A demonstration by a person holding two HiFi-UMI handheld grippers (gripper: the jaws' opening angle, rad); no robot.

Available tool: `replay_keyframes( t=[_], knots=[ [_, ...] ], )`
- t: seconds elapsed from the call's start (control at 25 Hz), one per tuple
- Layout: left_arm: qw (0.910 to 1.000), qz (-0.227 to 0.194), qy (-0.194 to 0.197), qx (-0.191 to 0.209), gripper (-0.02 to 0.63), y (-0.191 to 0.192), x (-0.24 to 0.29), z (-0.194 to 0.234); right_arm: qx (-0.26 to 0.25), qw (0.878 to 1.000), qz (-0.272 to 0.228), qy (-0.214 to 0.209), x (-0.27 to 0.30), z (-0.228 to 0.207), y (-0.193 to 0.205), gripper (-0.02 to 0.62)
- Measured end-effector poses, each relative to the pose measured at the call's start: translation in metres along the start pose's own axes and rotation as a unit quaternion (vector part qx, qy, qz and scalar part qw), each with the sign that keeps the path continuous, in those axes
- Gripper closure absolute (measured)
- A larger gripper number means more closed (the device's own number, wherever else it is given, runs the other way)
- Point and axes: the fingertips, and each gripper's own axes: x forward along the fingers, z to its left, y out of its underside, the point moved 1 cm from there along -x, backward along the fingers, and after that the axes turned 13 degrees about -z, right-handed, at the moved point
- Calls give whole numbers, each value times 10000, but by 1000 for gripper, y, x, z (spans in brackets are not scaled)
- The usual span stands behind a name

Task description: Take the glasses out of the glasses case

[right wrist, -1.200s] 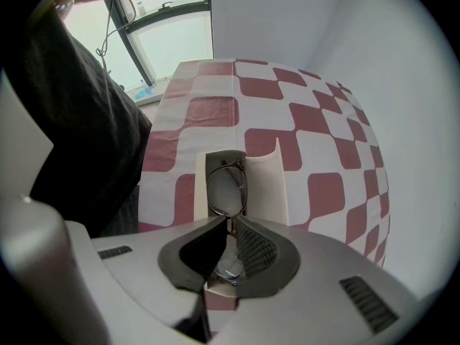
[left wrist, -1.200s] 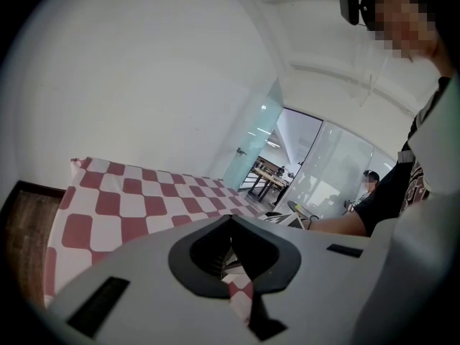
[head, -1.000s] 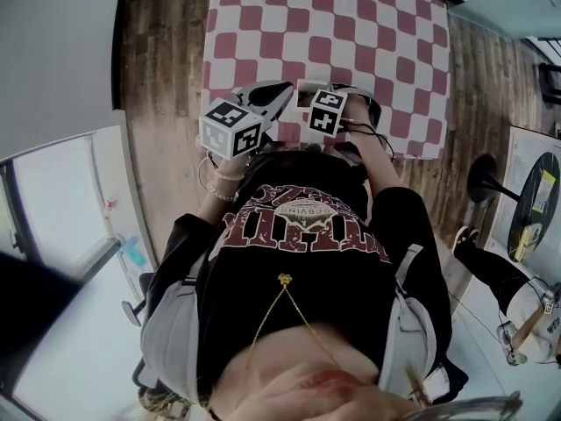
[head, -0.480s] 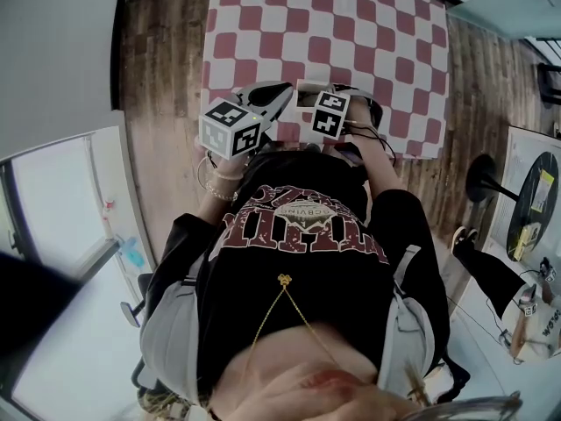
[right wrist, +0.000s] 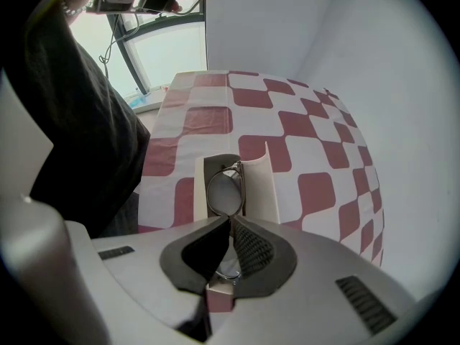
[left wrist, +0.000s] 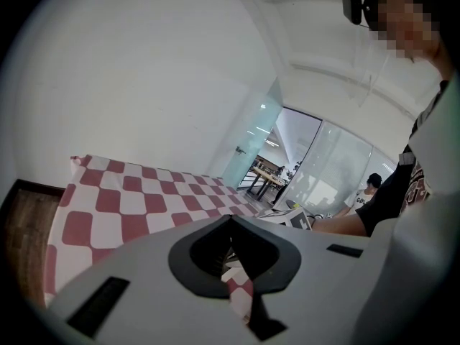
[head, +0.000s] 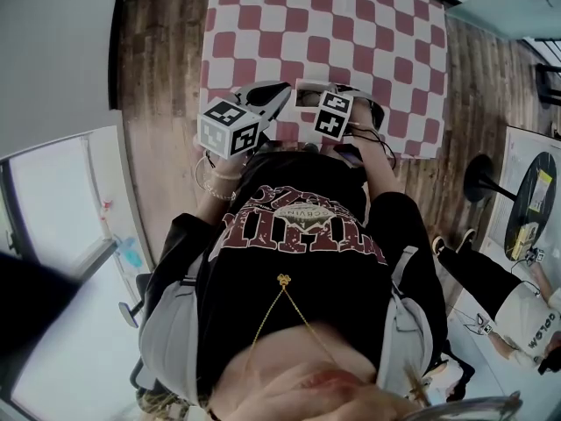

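Red-and-white cloth (head: 351, 33) fills the top of the head view, and all the work sits at its 6 o'clock edge, close against your body.

Your left gripper (left wrist: 230, 220) comes in from 9 o'clock. Its jaws are together at the tips, with nothing I can make out between them; only cloth shows through the gap behind. Your right gripper (right wrist: 231, 220) works from 3 o'clock. It reaches over the open white case (right wrist: 262, 185), which lies flat on the cloth straight ahead of it at 12 o'clock.

The glasses (right wrist: 224, 192) lie inside the case. One lens is just past the right jaw tips and the other rim shows at 6 o'clock, behind them. The right jaws appear pinched on the frame between the two lenses, so the lift looks ready to start. Nothing is out of the case yet.

What could go wrong:
- **Case comes up too.** No view shows anything pinning the case down. If a temple or rim catches a side wall as you raise the frame, the case may rise or drag toward 6 o'clock. The cloth edge is near there.
- **Frame twists or slips.** The grip is narrow, on thin metal. A tilted or hurried pull could turn the frame in the jaws or drop it back.
- **Lens damage.** Squeezing harder risks marking a lens if the pads sit off the bridge.

A straight, slow lift, with the left gripper steadying the case, would reduce all three.
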Motion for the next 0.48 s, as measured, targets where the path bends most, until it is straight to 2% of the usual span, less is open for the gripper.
replay_keyframes(
  t=[0.48],
  knots=[
    [10000, 52, 43, -42, 598, 4, 3, 1, 196, 9996, -150, 140, -7, -5, 3, 561]
  ],
)
